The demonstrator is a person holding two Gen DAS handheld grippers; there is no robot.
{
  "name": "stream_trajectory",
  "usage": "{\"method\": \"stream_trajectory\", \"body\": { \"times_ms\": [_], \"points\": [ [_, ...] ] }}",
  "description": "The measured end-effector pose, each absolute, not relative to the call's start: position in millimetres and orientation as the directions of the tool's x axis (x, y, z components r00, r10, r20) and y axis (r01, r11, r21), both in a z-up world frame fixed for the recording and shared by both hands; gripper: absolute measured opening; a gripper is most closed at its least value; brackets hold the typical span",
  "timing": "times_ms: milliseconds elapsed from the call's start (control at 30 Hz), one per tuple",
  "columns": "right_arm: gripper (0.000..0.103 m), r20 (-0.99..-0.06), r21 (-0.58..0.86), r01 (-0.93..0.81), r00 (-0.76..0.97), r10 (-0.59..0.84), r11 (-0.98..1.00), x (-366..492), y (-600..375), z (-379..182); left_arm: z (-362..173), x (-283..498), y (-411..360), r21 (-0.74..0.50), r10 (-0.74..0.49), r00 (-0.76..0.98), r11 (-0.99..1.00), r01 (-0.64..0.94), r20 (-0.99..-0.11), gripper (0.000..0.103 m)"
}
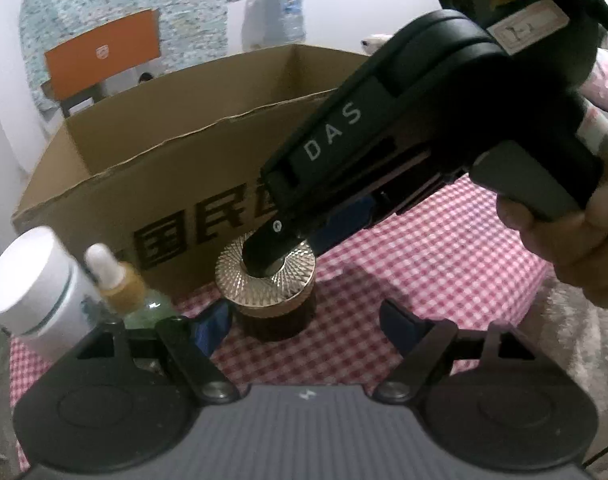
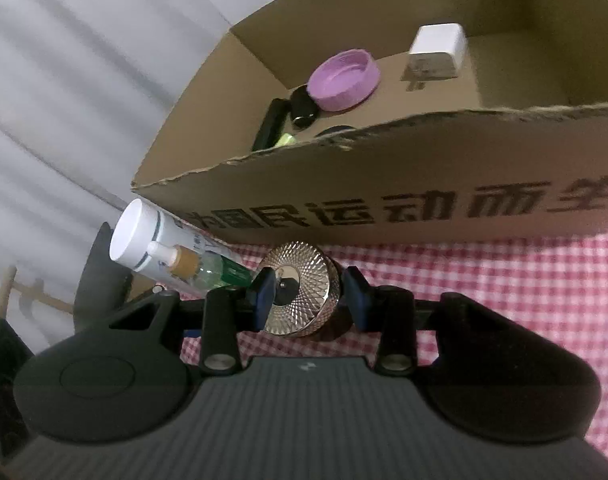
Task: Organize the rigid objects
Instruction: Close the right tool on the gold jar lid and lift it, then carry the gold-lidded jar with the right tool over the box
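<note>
- One jar with a gold faceted lid (image 2: 299, 288) stands on the pink-and-white checked cloth (image 1: 424, 264), just in front of the cardboard box (image 2: 424, 168).
- Right gripper (image 2: 310, 296): its two blue-padded fingers sit on either side of the gold lid, one at each flank. The left pad overlaps the lid's edge; whether both pads actually press on it I cannot tell.
- From the left wrist view, the right gripper (image 1: 275, 248) comes down from the upper right, a hand (image 1: 576, 240) around its handle, its tip over the centre of the jar's lid (image 1: 263, 280).
- Left gripper (image 1: 304, 316): fingers spread wide with nothing between the pads — the jar stands just ahead of them, nearer the left finger.
- Beside the jar, on its left: one white cylindrical bottle (image 1: 35, 280) and one small dropper bottle with a white bulb and amber collar (image 1: 119, 280), two items, close together.
- Inside the box, counted from the right wrist view: one pink round lid (image 2: 344, 80), one white charger block (image 2: 436, 52), two black oblong items (image 2: 287, 116) and one yellow-green piece (image 2: 285, 140) partly hidden by the front wall.
- One orange-backed chair (image 1: 103, 52) and one large water bottle (image 1: 275, 16) stand beyond the box.
</note>
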State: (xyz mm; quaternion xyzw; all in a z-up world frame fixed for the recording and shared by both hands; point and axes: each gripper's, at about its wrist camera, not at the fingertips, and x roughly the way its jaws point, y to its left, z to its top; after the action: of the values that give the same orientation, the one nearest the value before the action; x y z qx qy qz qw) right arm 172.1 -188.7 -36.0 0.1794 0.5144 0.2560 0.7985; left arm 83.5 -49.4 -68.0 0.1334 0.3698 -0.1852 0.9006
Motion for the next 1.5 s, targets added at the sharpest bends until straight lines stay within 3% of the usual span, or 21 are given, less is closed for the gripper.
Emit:
{"method": "stream_trajectory", "body": {
  "times_ms": [400, 667, 1000, 1500],
  "points": [
    [0.039, -0.736, 0.546, -0.144, 0.389, 0.554, 0.825, 150, -230, -36, -70, 81, -78, 0.084, -0.313, 0.623, 0.848, 0.523, -0.717, 0.081],
    [0.039, -0.726, 0.564, -0.122, 0.397, 0.561, 0.817, 145, -241, -33, -73, 91, -82, 0.121, -0.26, 0.634, 0.862, 0.493, -0.728, 0.077],
    [0.042, -0.721, 0.591, -0.102, 0.379, 0.58, 0.8, 144, -242, -37, -76, 109, -81, 0.117, -0.228, 0.629, 0.882, 0.457, -0.743, 0.056],
    [0.043, -0.732, 0.574, -0.093, 0.387, 0.561, 0.813, 143, -246, -34, -73, 111, -85, 0.102, -0.23, 0.625, 0.888, 0.449, -0.746, 0.056]
  ]
}}
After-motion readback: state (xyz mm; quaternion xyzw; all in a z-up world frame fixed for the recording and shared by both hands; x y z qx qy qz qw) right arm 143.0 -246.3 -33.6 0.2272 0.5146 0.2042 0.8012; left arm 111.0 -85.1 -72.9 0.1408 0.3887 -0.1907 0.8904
